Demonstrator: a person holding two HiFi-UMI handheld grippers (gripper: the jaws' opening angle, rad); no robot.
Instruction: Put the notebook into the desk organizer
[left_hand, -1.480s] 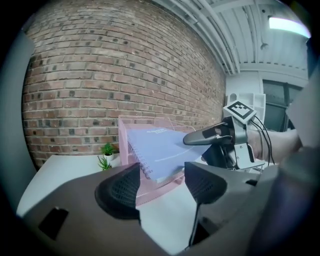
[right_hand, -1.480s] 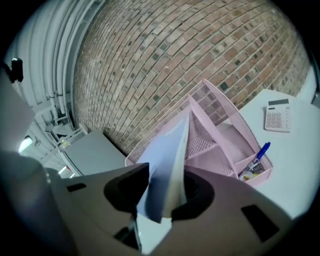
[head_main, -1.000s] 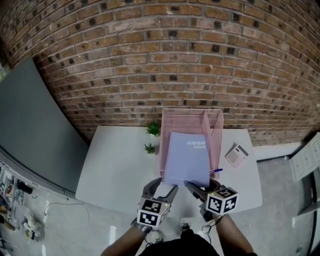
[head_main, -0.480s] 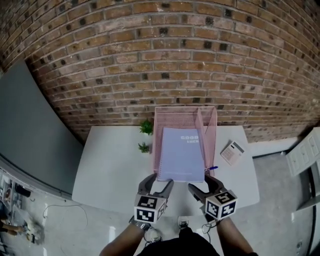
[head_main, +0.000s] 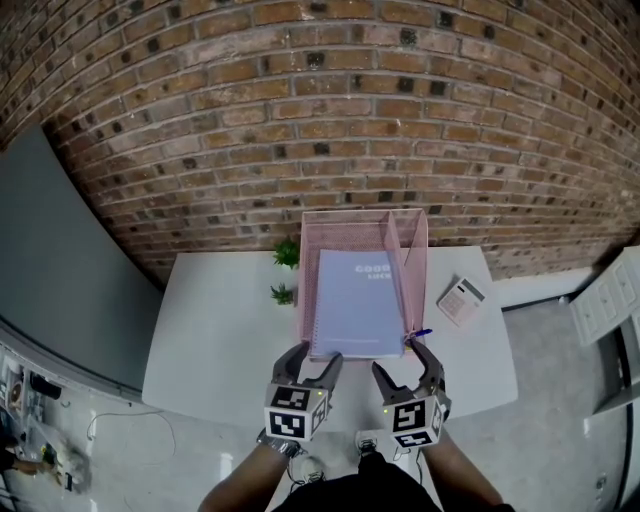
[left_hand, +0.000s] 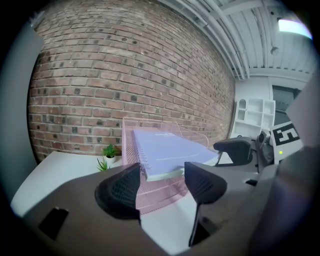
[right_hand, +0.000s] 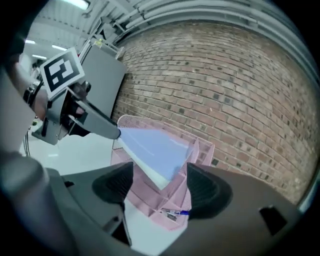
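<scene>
While both tongs are held low at bottom centre of the head view, the notebook is found straight ahead of them, up the frame.

Left tongs (head_main: 315, 358): jaws apart, nothing between the pads. The notebook's near spiral corner is sighted just beyond the gap in the left gripper view.

Right tongs (head_main: 402, 362): jaws opening, stood wide, nothing pressed. The near right corner is seen through the gap, untouched.

Neither is judged clearly the nearer. The near short edge is flanked, one set of tongs toward each corner.

Notebook (head_main: 360, 300): laid in the pink mesh desk organizer (head_main: 350, 216), left of its divider, with the long axis running away from the person. It rests at a slant, and the near end projects past the front rim. Full seating cannot be confirmed. If more seating is wanted, a push along that long axis is judged the likely need.

Appearance: pale lavender-blue cover, spiral binding down the left edge, white lettering at the far right corner, pale page block.

Beyond: a blue pen (head_main: 420, 334) is noted at the organizer's near right corner. A calculator (head_main: 460, 298) is noted on the white bench (head_main: 220, 330) to the right, and small plants (head_main: 285, 253) to the left.
</scene>
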